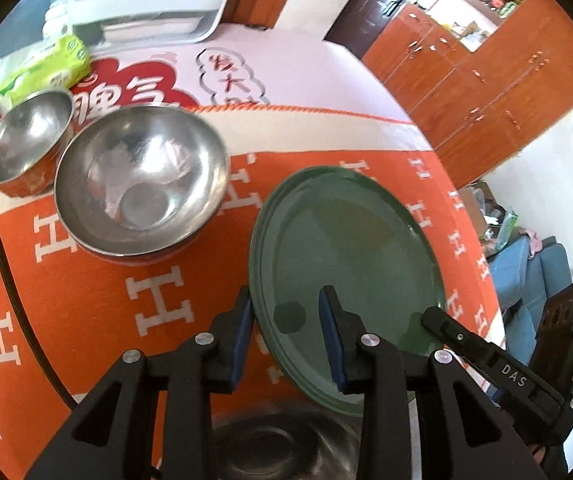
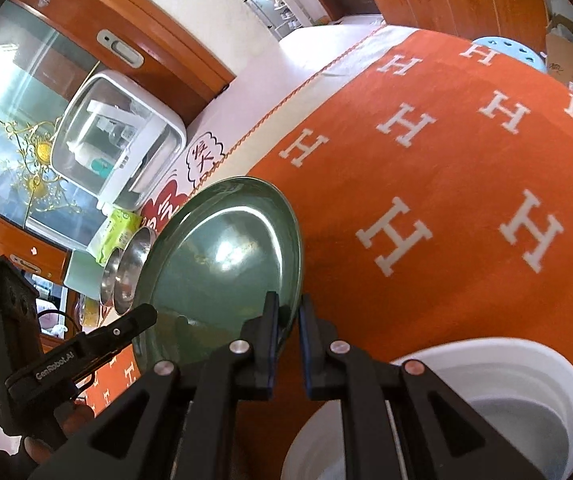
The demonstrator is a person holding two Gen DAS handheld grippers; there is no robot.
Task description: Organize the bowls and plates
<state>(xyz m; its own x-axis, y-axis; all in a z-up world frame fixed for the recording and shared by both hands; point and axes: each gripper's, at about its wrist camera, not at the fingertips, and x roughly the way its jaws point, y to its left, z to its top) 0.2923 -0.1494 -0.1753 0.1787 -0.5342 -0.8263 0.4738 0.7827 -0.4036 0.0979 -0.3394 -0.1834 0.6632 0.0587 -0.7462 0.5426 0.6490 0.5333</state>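
On orange cloth (image 1: 98,280): glossy dark-green plates (image 1: 346,256) stacked; left fingers (image 1: 328,332) wide, right fingers (image 2: 271,320) pinching rim.

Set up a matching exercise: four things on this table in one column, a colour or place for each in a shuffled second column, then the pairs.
1. plate
2. large bowl
3. small bowl
4. tissue pack

A. yellow-green, behind the small bowl
B. dark green, rim between the right gripper's jaws
C. steel, left of the other bowl
D. steel, widest, left of the plate

Pairs: 1-B, 2-D, 3-C, 4-A
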